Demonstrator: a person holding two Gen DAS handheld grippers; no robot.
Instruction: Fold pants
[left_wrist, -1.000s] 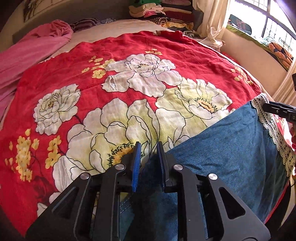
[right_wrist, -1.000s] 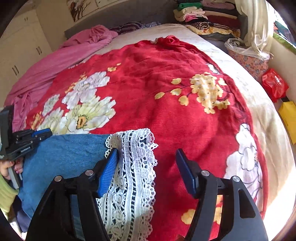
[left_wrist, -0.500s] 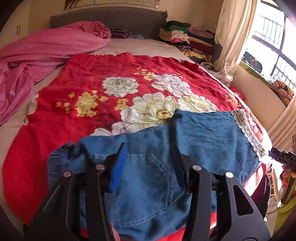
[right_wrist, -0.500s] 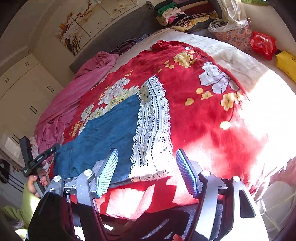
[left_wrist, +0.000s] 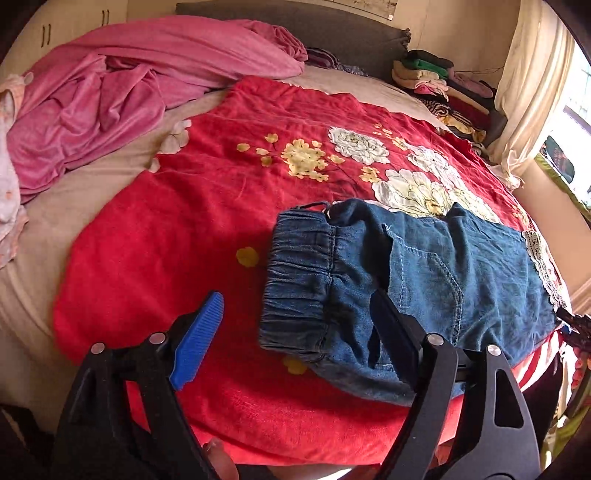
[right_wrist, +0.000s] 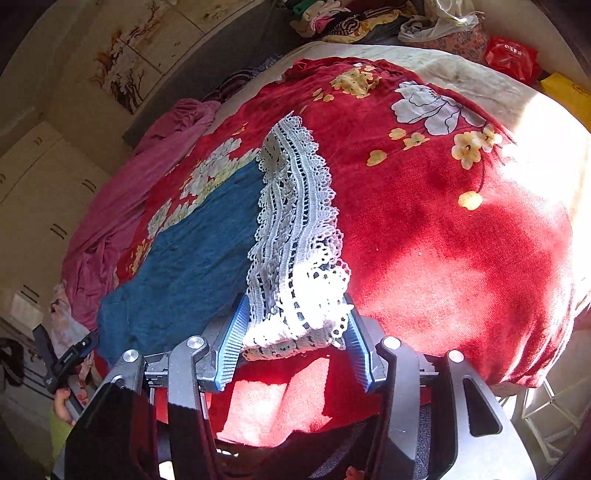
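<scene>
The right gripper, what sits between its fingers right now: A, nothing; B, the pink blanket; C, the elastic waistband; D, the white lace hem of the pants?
D: the right gripper has the white lace hem of the denim pants bunched between its blue pads.

Your right gripper (right_wrist: 293, 343) hides the lace hem's (right_wrist: 295, 236) near corner, so contact there is unclear. Sun glare washes out the blanket's (right_wrist: 443, 240) right side.
</scene>
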